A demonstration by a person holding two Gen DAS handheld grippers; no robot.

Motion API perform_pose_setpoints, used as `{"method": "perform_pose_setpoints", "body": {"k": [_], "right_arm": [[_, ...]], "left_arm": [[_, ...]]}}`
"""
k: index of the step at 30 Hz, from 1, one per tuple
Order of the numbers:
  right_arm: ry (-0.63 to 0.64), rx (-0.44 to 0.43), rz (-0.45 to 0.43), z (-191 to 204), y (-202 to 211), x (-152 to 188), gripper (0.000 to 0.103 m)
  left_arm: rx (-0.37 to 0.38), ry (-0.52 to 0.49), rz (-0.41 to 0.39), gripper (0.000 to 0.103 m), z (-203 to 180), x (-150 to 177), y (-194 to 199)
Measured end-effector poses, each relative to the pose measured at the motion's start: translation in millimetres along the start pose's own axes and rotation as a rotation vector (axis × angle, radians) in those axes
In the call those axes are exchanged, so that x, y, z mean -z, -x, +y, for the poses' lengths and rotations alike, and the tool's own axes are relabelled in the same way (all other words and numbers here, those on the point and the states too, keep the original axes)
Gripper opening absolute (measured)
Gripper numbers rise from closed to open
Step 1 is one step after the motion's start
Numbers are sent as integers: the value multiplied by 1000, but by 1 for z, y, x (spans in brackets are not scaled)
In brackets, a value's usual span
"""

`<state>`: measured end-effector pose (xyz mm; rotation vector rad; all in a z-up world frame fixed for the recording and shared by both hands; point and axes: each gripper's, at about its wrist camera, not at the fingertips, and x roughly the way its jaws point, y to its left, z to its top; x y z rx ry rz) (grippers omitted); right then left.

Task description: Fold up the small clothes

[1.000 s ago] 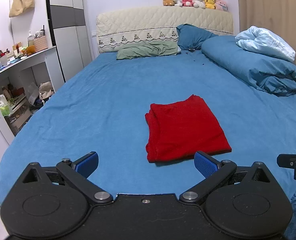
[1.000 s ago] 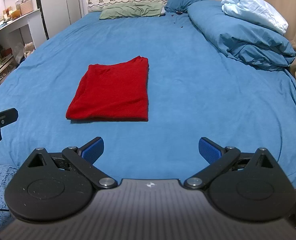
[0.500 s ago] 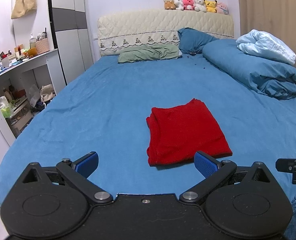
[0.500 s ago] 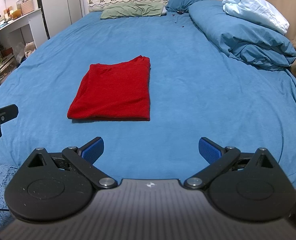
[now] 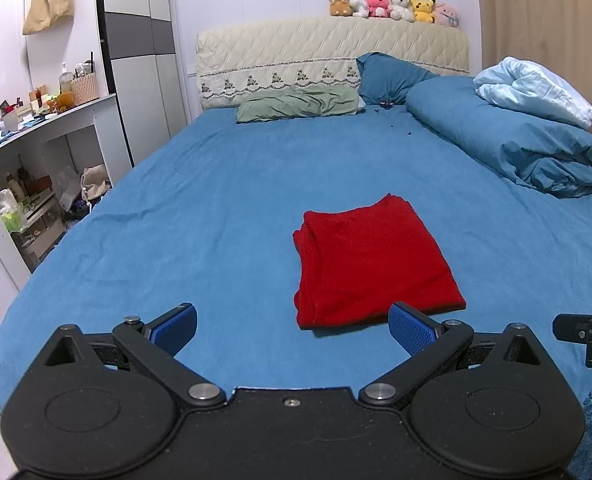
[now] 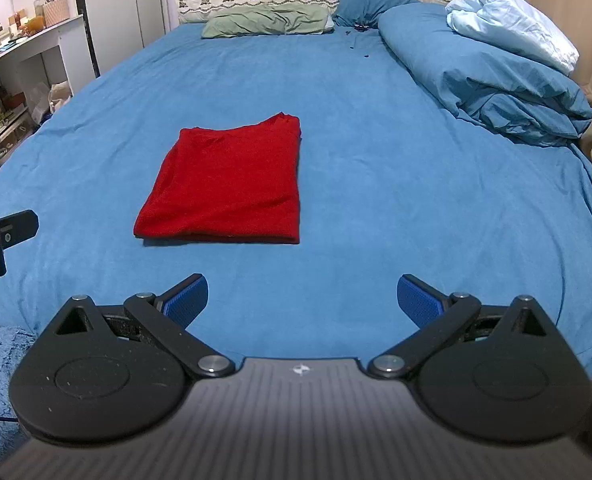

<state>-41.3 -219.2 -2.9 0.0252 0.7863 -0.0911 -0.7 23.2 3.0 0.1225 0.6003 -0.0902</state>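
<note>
**Folded red garment flat on bed, both tongs spread and empty**

Filling most of both frames: wide bed under a blue sheet (image 5: 216, 208). Bunched blue duvet (image 6: 491, 80) at right edge, green pillow (image 5: 296, 104) at top centre. Lying mid-frame, flat and rectangular: folded red cloth garment (image 5: 371, 264), beyond left gripper (image 5: 292, 330) and up-left of right gripper (image 6: 301, 302). Blue pads wide apart on both, gripping nothing.

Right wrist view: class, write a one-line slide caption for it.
Open right gripper hovers over the blue bed sheet, short of a folded red garment lying flat ahead to its left.
</note>
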Motion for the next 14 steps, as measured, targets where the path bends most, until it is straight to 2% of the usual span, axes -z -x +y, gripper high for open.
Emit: {"method": "perform_pose_setpoints", "body": {"k": [14], "right_arm": [[-10, 0, -6, 1, 1, -2, 103]], "left_arm": [[17, -2, -30, 103, 0, 3, 2]]}}
